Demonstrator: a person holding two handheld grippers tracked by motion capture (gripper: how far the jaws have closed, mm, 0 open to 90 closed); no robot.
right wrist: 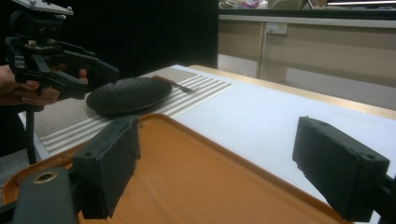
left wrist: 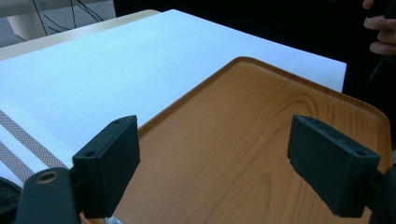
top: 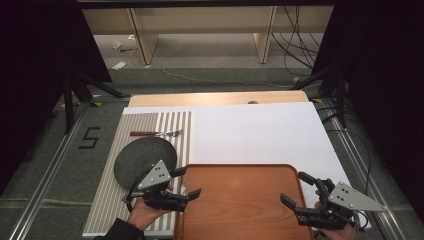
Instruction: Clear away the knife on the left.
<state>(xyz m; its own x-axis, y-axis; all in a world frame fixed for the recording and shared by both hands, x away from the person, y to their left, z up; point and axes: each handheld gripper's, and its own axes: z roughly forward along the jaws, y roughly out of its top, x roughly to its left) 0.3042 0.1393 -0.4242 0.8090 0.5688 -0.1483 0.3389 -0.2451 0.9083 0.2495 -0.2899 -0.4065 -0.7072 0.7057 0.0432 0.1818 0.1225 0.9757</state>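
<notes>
I hold my left claw (top: 189, 181) and right claw (top: 295, 189) wide open and empty over the wooden tray (top: 240, 200), one at each near corner, on the table (top: 260, 132).

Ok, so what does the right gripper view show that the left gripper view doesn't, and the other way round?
Right gripper view alone: the dark round plate, the fork beyond it, and the left gripper, jaws apart, in a hand. Left gripper view alone: the fingers of the person's other hand at the top right edge. Both: the wooden tray, the white sheet and the striped mat.
</notes>
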